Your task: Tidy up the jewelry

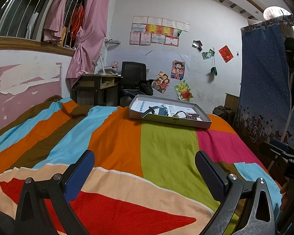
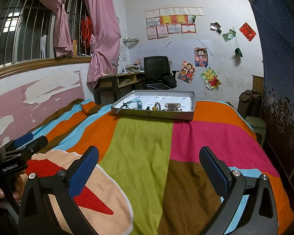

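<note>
I have both grippers low over the bed, side by side, and neither holds anything. My left gripper has its blue-padded fingers spread wide apart above the striped bedspread, with only cloth between them. My right gripper is spread just as wide, its pads over the green and brown panels of the same cover. From the right wrist camera I can see the left tool at the left edge with a hand wrapped round its grip; from the left wrist camera the right tool pokes in at the right edge. The jewelry sits well ahead of both grippers, in a shallow grey box tray lying flat on the far part of the bed. Inside it, toward the near wall, I make out a light blue watch on the left, a small yellow bead on a dark loop in the middle, and a beige hair claw clip on the right, all lying on white gridded paper. Smaller pieces between them are too tiny to identify. Beyond the tray stand a black office chair and a desk against the wall.
</note>
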Demonstrator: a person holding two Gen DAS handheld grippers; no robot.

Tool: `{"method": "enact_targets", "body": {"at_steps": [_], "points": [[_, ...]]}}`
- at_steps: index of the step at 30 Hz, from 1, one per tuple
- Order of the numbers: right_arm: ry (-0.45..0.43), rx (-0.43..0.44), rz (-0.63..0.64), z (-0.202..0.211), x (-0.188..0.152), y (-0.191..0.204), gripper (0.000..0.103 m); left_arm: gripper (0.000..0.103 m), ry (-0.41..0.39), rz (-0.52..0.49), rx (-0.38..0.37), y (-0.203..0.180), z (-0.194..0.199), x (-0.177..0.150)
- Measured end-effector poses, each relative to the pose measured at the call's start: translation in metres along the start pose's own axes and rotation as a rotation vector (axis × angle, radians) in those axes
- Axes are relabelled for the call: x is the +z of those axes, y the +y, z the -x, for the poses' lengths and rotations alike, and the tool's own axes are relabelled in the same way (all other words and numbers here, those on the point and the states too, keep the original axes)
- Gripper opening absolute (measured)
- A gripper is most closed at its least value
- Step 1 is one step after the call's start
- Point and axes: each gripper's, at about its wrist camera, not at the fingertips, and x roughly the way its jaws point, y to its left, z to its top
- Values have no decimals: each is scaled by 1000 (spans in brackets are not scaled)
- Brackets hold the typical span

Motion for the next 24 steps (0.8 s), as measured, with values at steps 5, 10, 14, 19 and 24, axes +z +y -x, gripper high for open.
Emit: {"method": "enact_targets", "body": {"at_steps": [5, 10, 14, 19, 24], "points": [[-1, 1, -1, 0, 0, 0, 101, 103, 1, -3, -1, 4, -1, 2], [-1, 0, -1, 0, 0, 0, 101, 103, -1, -2, 0, 1, 0, 1], [-1, 1, -2, 0, 0, -1, 101, 103, -3, -4, 2, 4, -2, 2], [-2, 1, -3, 0, 0, 0, 101, 103, -3, -6, 2, 5, -2, 3], [-2, 0, -6, 0, 0, 1, 101, 103, -4, -7, 2, 5, -2, 2]]}}
